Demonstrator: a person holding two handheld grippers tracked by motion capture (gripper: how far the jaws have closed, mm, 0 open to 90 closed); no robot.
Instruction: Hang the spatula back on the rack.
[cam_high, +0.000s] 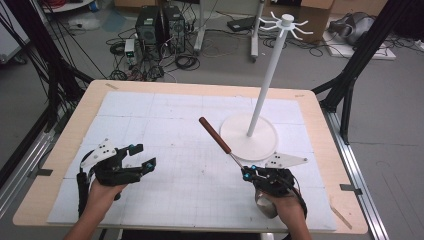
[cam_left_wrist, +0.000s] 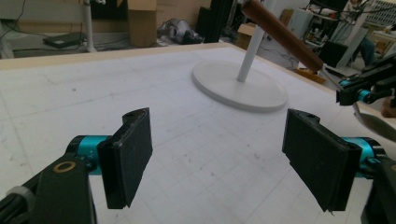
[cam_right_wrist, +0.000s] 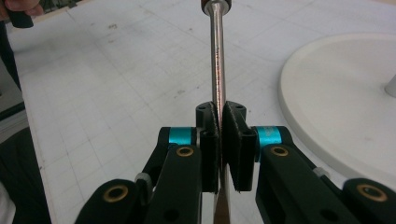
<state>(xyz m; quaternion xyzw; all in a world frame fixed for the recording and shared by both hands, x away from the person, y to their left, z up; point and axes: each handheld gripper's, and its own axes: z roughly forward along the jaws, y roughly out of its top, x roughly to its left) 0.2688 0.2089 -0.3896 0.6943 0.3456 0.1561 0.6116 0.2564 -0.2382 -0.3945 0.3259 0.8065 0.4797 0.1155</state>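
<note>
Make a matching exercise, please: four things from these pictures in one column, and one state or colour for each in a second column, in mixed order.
Things:
1. left gripper
2. right gripper
3. utensil handle
4. stand

States or colours:
a. white, upright on a round base
b. open, holding nothing
c. brown, raised above the table
d. shut on a metal shaft

Pairs: 1-b, 2-d, 3-c, 4-a
</note>
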